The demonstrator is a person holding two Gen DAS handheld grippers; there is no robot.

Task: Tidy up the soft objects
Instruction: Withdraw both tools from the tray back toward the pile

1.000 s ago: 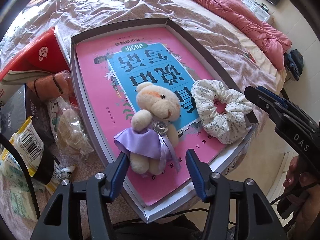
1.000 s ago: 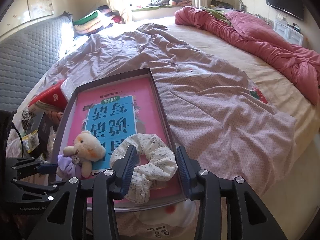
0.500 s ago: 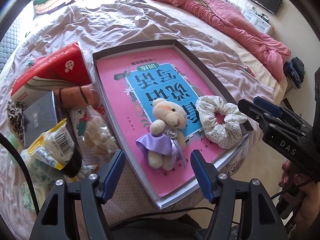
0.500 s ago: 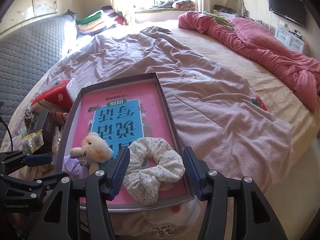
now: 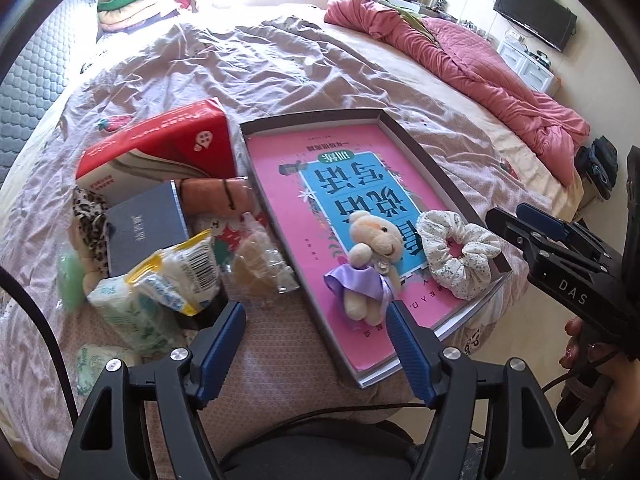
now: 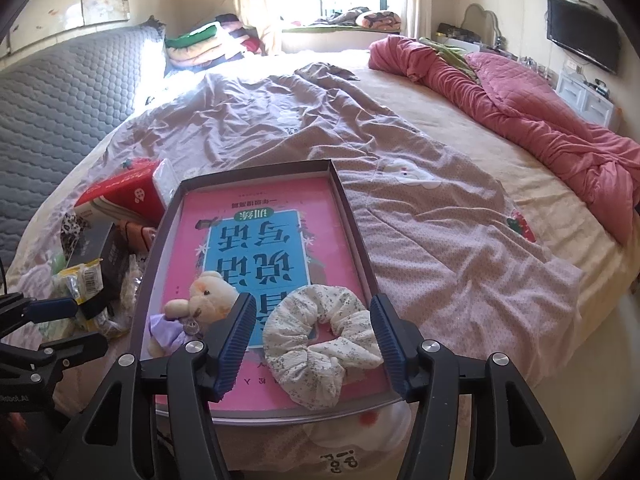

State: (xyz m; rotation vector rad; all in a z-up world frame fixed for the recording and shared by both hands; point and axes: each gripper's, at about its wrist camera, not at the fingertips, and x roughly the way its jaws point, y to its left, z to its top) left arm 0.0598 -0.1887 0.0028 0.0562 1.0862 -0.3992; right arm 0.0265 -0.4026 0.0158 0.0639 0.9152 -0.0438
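A cream teddy bear in a purple dress (image 5: 370,264) and a white floral scrunchie (image 5: 460,256) lie side by side on a pink book inside a grey tray (image 5: 312,116) on the bed. My left gripper (image 5: 316,320) hovers just short of the bear. Its jaws are opening and the pads touch nothing. In the right wrist view my right gripper (image 6: 312,308) frames the scrunchie (image 6: 320,336), which lies flat on the book. Those jaws are opening too, with the pads clear of the cloth. The bear (image 6: 200,304) sits left of it.
Left of the tray lie a red box (image 5: 168,148), a dark box (image 5: 144,236), snack packets (image 5: 180,272) and a leopard-print cloth (image 5: 90,220). A pink quilt (image 5: 480,68) is bunched along the far right. The tray sits at the bed's near edge.
Both grippers have drawn back and upward from the tray while their jaws widened. The bear and the scrunchie stay where they were on the book.
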